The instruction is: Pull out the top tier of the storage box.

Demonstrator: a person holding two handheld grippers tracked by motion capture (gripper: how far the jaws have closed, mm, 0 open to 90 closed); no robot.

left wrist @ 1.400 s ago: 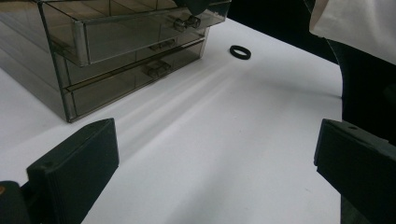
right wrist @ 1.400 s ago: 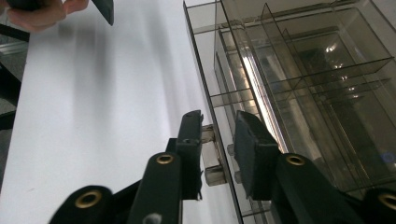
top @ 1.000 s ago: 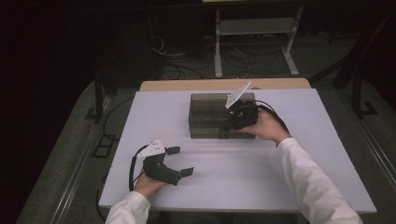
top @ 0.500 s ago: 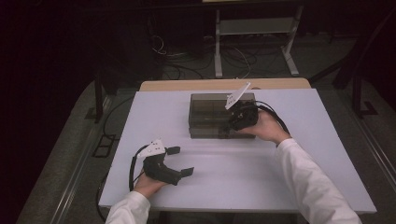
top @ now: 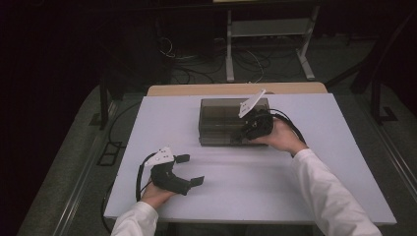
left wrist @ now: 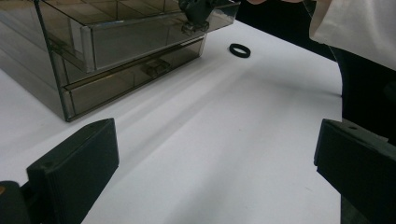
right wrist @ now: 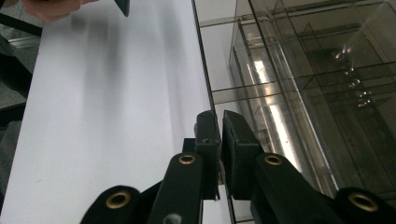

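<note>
A smoky clear drawer box (top: 221, 120) stands at the middle back of the white table (top: 246, 182). My right gripper (top: 243, 133) is at its front, shut on the handle of the upper drawer (left wrist: 135, 39), which sticks out a little from the box. In the right gripper view the jaws (right wrist: 220, 126) pinch the thin drawer front edge. The lower drawer (left wrist: 140, 79) is closed. My left gripper (top: 190, 169) rests on the table at the front left, open, with nothing between its fingers (left wrist: 79, 158).
A small black ring (left wrist: 239, 50) lies on the table beside the box, near the person's white sleeve (top: 324, 191). Cables and a metal stand's legs (top: 265, 29) are on the floor behind the table.
</note>
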